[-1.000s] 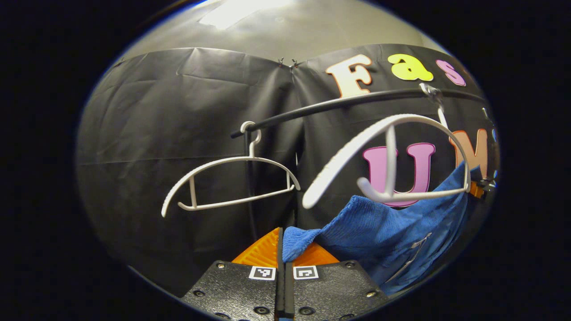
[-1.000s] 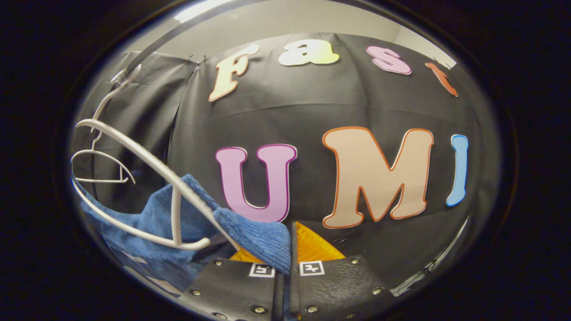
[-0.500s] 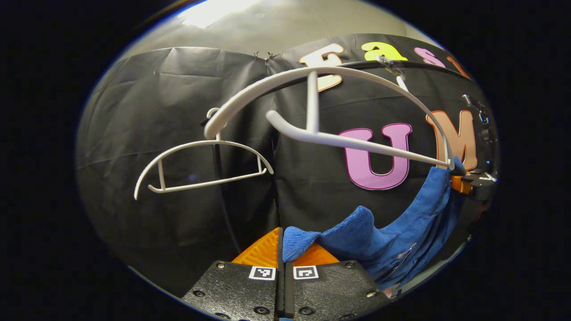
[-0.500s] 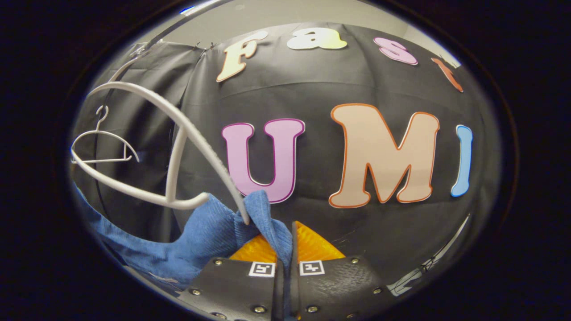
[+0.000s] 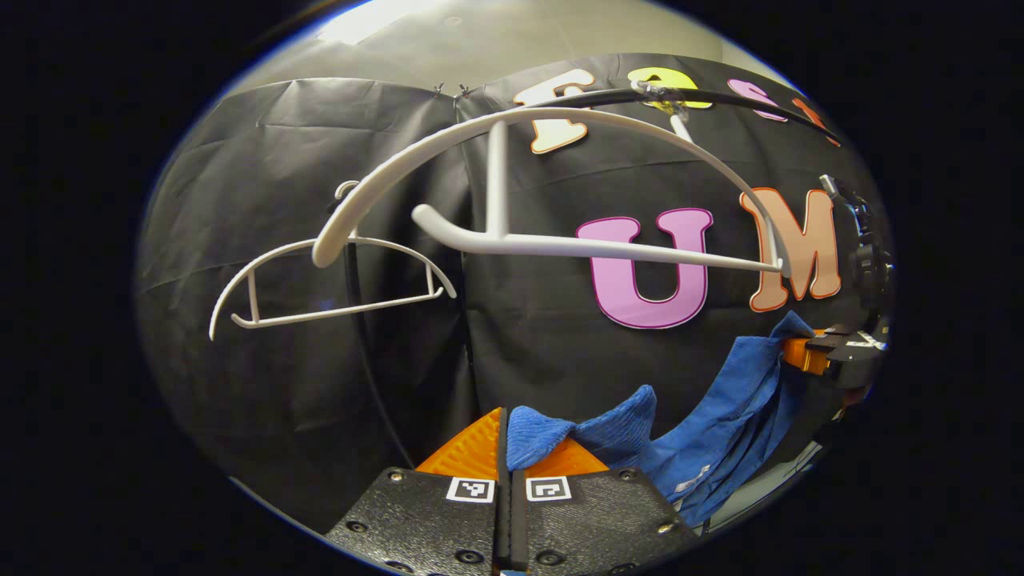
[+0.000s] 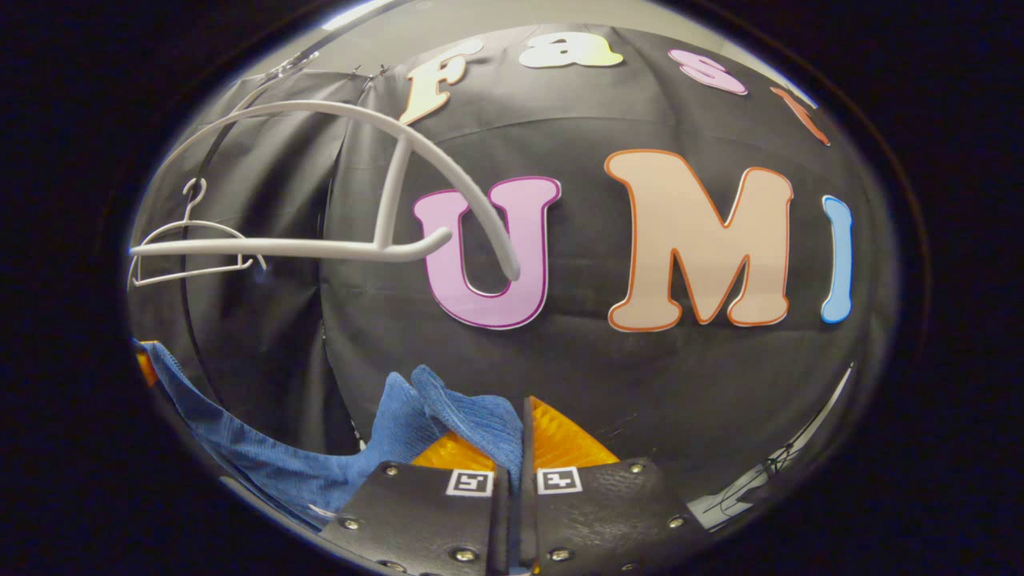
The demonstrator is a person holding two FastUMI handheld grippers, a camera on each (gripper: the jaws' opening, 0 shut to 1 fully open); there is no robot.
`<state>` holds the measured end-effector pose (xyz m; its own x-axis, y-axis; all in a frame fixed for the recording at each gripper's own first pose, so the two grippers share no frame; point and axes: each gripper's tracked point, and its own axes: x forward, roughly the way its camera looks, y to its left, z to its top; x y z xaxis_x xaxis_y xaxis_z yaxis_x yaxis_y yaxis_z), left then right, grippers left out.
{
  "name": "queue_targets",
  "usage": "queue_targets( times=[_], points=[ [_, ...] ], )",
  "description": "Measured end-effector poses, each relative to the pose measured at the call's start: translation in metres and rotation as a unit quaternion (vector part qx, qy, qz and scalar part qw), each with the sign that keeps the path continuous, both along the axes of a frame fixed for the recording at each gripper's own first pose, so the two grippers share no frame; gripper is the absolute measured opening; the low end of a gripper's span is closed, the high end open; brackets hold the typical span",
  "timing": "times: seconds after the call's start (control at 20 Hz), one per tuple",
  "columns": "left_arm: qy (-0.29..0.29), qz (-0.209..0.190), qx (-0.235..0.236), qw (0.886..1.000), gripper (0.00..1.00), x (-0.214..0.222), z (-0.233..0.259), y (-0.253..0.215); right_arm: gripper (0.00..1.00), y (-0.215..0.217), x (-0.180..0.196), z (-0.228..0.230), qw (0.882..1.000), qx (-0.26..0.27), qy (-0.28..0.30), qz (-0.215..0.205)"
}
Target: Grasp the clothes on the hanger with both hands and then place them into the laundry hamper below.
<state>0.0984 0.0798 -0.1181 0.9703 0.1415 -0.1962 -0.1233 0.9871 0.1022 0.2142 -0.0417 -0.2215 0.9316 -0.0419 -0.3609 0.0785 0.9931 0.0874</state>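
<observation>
Garment (image 5: 720, 432) dropped off hanger (image 5: 560, 184) | both tools clamp it

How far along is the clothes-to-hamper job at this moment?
Done: the blue garment hangs clear below the near white hanger. In hand: the left tool and right tool each pinch an end of it. Left: lowering it into the hamper.
</observation>
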Motion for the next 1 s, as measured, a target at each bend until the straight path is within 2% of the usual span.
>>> queue_targets(
  times=[0.65,0.7,0.75,1.0],
  points=[
    [-0.005,-0.081,-0.029,0.996,0.00,0.017,0.003,-0.070,0.06,0.070,-0.026,0.010,0.997,0.033,0.002,0.073],
    [-0.006,-0.087,-0.035,0.996,0.00,0.019,0.002,-0.074,0.03,0.073,-0.028,0.010,0.996,0.034,0.002,0.079],
    [-0.001,-0.092,-0.039,0.995,0.00,0.021,0.000,-0.079,0.06,0.075,-0.030,0.009,0.996,0.034,0.003,0.083],
    [0.028,-0.101,-0.052,0.993,0.00,0.019,-0.028,-0.088,0.06,0.089,-0.049,-0.019,0.994,0.039,0.032,0.098]
  ],
)
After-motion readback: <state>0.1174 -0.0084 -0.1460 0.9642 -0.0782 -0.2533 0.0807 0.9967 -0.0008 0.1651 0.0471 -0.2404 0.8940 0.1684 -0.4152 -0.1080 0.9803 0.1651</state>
